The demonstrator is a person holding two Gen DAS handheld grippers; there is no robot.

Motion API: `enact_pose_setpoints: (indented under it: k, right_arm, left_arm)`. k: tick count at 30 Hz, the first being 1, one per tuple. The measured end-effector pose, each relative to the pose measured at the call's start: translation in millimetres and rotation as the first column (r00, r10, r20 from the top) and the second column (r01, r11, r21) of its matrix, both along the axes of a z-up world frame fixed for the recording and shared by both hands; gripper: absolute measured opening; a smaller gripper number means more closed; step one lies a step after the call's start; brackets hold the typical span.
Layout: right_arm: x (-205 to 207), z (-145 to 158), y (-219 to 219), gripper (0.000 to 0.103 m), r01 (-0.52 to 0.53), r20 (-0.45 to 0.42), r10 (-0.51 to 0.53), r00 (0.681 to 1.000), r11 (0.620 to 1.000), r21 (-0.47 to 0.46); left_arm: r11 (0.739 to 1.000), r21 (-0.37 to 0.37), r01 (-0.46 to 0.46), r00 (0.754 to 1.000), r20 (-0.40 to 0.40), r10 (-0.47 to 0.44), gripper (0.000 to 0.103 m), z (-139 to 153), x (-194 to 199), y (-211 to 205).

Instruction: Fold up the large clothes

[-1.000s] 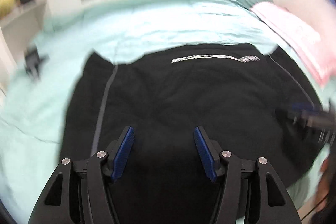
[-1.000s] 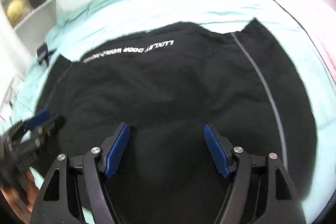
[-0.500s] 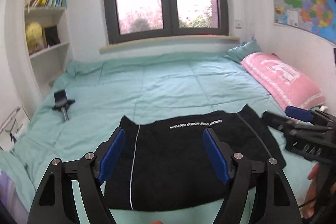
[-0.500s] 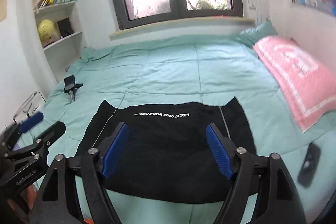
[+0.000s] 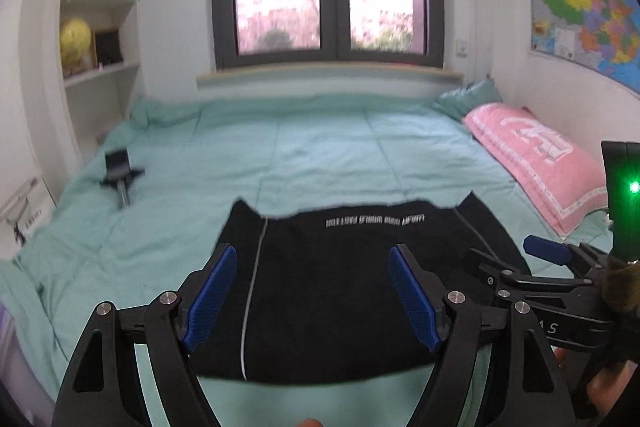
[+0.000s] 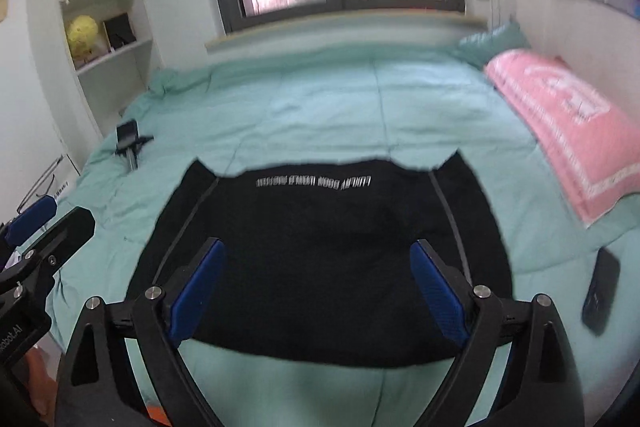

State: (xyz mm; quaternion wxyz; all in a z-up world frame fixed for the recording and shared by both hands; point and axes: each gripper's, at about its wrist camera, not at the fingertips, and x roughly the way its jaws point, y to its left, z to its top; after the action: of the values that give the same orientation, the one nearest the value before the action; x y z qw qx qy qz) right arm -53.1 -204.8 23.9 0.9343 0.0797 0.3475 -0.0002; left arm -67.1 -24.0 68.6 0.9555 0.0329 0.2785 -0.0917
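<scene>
A black garment [image 5: 340,287] with a line of white lettering and thin grey stripes lies folded flat in a rectangle on the mint-green bed near its front edge; it also shows in the right wrist view [image 6: 320,247]. My left gripper [image 5: 316,295] is open and empty, held above and in front of the garment. My right gripper [image 6: 318,291] is open and empty, also held above it. The right gripper shows at the right edge of the left wrist view [image 5: 532,267]. The left gripper shows at the left edge of the right wrist view [image 6: 40,227].
A pink pillow [image 5: 536,159] and a green pillow [image 5: 468,99] lie along the right wall. A small black phone stand [image 5: 120,171] sits at the bed's left. A dark phone [image 6: 600,291] lies at the bed's right front. Bookshelves [image 5: 100,27] stand left, a window behind.
Both grippers have pulled back and up from close over the garment, so the whole bed and room are in view. Both stay open and empty.
</scene>
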Motion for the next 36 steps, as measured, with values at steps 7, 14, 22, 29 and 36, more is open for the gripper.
enact_pose_setpoints:
  k: [7,14,22,29,36]
  right_arm:
    - [7,-22,9,0.094,-0.003,-0.032,0.002,0.999,0.999,-0.048]
    - [9,-43,3,0.094,0.01,-0.085,-0.016,0.996,0.997,-0.071]
    - [9,-48,-7,0.094,0.022,-0.096,-0.028,0.995,0.997,-0.067]
    - [12,-51,-9,0.094,0.018,-0.108,-0.025,0.994,0.998,-0.065]
    - [13,-52,-11,0.094,0.032,-0.104,-0.038,0.994,0.998,-0.06]
  left_arm:
    - [0.999,0.044,0.024,0.999,-0.043,-0.022,0.079,-28,13,-7]
    - [1.0,0.013,0.028,0.991,-0.128,-0.026,0.079,-49,25,-5]
    - [1.0,0.014,0.008,0.99,-0.142,-0.005,0.079,-54,29,2]
    - [0.999,0.035,0.026,0.99,-0.143,-0.021,0.079,-58,29,-5]
    - [0.999,0.038,0.027,0.988,-0.155,-0.021,0.079,-62,31,-4]
